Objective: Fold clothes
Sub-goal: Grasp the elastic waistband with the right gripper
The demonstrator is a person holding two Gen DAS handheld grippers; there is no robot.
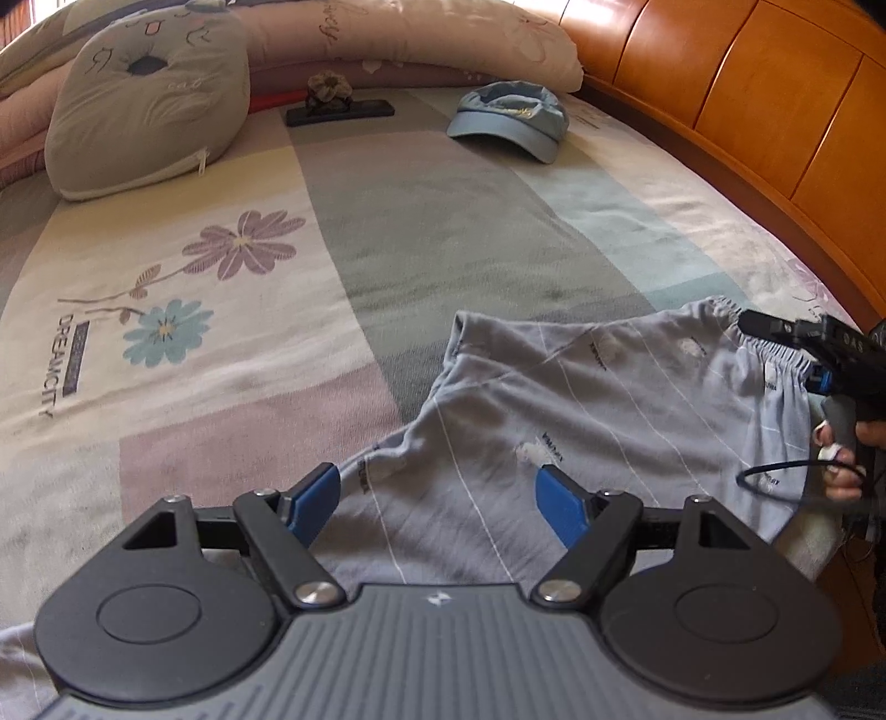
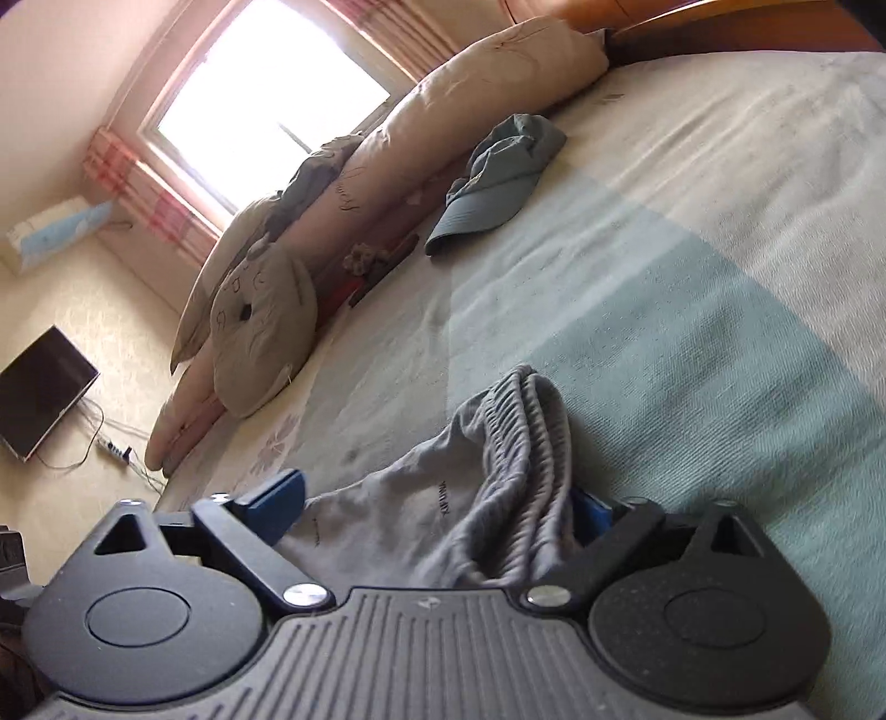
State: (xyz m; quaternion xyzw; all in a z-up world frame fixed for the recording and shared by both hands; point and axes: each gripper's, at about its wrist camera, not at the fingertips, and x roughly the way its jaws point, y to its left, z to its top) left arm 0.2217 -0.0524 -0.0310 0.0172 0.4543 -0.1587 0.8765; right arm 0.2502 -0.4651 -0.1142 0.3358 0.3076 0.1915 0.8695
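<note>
Grey pyjama trousers [image 1: 581,421] lie on the bed [image 1: 232,354] near the cap [image 1: 506,119], our left gripper [image 1: 437,504] jaws wide above them, right gripper [image 2: 443,507] jaws wide around the waistband [image 2: 526,471], which may slip free unless we close fully.

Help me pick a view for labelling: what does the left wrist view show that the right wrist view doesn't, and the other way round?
Only the left wrist view shows the flower-print part of the bedspread, the wooden headboard panels, the shorts' hem, and the right tongs seen from outside, at the waistband.

Only the right wrist view shows the window, the dark screen and the power strip.

Both show the grey-blue shorts, the blue cap, the grey pillow and the long bolster.
</note>
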